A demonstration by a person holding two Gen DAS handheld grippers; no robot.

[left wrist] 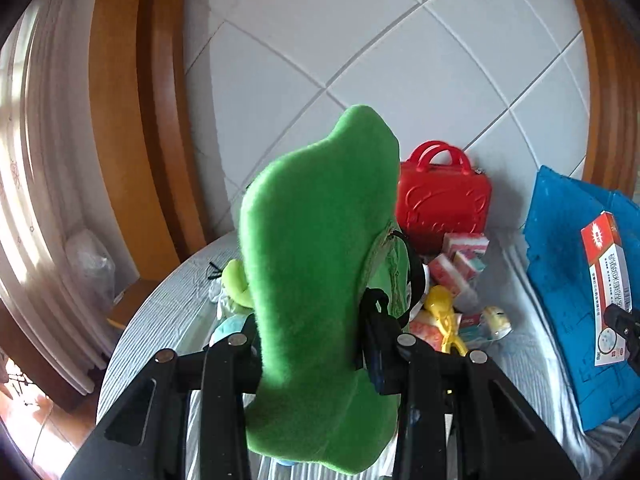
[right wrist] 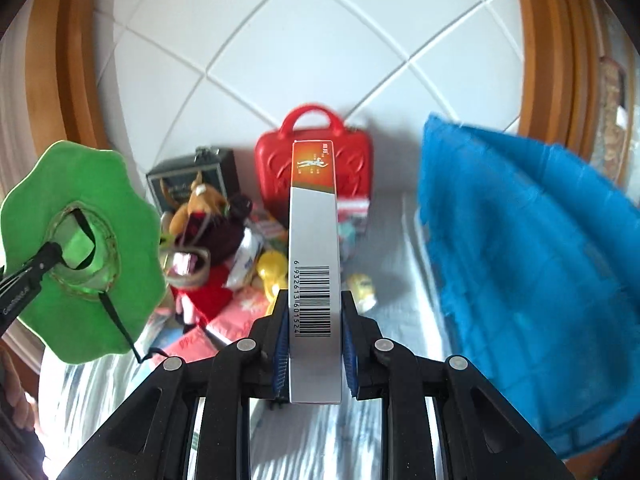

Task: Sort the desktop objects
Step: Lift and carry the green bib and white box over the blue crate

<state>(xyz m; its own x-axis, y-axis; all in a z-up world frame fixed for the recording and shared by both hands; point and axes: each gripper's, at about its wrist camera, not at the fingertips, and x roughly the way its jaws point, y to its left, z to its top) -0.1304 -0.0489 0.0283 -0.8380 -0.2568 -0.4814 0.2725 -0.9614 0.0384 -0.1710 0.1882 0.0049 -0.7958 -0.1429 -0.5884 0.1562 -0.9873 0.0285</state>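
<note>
two grippers were both loaded above the cluttered table. the left gripper [left wrist: 312, 360] was clamped on a green plush toy [left wrist: 320, 280], its long axis running up toward twelve o'clock from the fingers. the right gripper [right wrist: 314, 344] was closed tight on a long silver carton [right wrist: 316, 264], lengthwise along the fingers, its orange end pointing at twelve toward the red case [right wrist: 316, 160]. the blue tray [right wrist: 520, 248] lay at two o'clock from the carton, nearer the right hand, so i judged that hand better placed for it.
</note>
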